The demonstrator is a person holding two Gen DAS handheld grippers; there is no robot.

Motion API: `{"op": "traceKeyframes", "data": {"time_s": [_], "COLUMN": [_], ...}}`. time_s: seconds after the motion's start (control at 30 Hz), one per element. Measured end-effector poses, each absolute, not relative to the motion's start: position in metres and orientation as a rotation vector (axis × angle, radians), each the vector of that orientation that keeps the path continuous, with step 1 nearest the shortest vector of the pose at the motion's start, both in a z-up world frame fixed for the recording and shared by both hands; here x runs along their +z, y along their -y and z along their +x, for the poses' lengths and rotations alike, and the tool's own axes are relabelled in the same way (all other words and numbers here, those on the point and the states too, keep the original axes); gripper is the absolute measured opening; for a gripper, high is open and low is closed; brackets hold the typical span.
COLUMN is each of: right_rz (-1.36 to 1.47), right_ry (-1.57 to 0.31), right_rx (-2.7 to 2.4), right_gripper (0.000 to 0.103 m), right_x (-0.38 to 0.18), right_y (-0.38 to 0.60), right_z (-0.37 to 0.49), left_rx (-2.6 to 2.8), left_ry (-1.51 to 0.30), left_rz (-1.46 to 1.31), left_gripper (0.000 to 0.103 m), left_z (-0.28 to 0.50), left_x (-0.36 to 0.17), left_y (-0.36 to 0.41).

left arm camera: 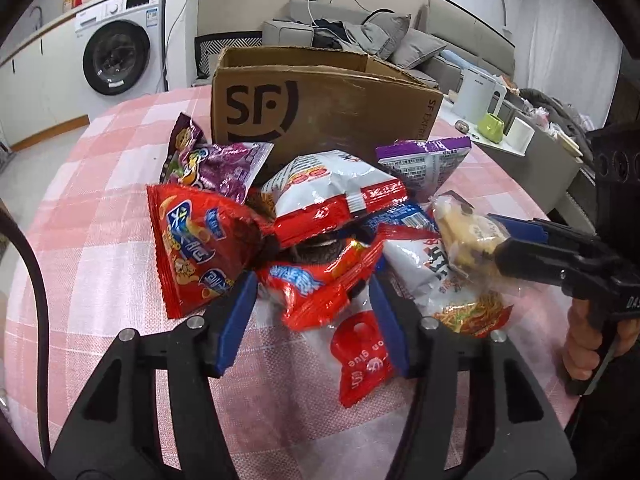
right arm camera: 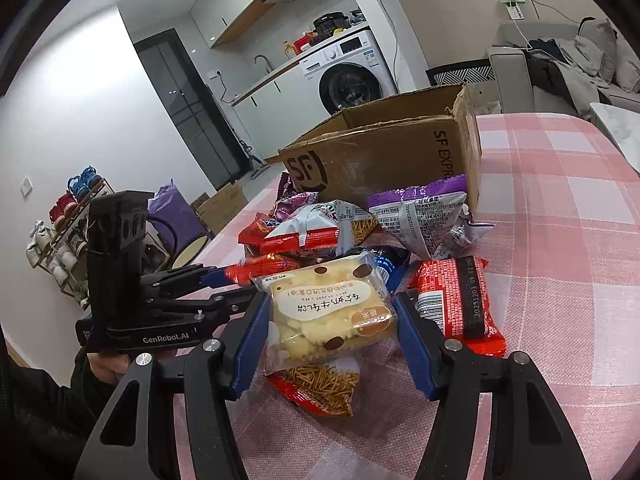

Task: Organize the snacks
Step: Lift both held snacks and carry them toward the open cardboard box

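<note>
Since the puffy cake packet (right arm camera: 328, 316) is light and crushable, the right gripper (right arm camera: 328, 336) pinches its sides; the left gripper (left arm camera: 312, 304) seemingly straddles a crinkly red packet (left arm camera: 320, 280), unclamped.

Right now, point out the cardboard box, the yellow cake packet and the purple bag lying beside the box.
cardboard box (left arm camera: 320, 120), left wrist view, front wall beside the logo.
yellow cake packet (right arm camera: 324, 316), right wrist view, middle of wrapper.
purple bag (right arm camera: 424, 220), right wrist view, printed back panel.

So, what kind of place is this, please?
Probably a small home, a combined kitchen and living room: a washing machine under a counter with a sink tap, a grey sofa, and a shoe rack.
</note>
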State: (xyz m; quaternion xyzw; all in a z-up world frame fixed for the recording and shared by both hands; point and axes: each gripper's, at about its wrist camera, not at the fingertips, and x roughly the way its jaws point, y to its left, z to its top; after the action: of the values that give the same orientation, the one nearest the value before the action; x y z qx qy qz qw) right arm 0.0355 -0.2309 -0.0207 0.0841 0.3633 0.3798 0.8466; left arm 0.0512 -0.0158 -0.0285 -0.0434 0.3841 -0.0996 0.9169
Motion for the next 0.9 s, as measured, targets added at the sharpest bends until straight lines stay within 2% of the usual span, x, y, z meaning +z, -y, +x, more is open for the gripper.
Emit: {"op": "traceKeyframes", "data": {"time_s": [0.27,0.4,0.9], "right_rz": [0.181,0.183,0.206], "right_ry": [-0.767,-0.767,-0.739], "right_rx": [0.801,0.801,0.817], "right_gripper": [0.062,0.062,0.062], "right_x": [-0.021,-0.020,-0.014], "right_y": [0.232,0.233,0.234], "right_z": [0.035,0.034,0.033], "left_rx": [-0.174,-0.192,-0.255], "left_ry": [-0.812,-0.793,-0.728], "left_rz": [-0.080,-0.077,-0.096], "left_gripper": [0.055,0.041,0.037], "left_z": [0.065,0.066,0.026], "left_x": [-0.031,-0.030,-0.013], "left_y": [0.025,0.025,0.016]}}
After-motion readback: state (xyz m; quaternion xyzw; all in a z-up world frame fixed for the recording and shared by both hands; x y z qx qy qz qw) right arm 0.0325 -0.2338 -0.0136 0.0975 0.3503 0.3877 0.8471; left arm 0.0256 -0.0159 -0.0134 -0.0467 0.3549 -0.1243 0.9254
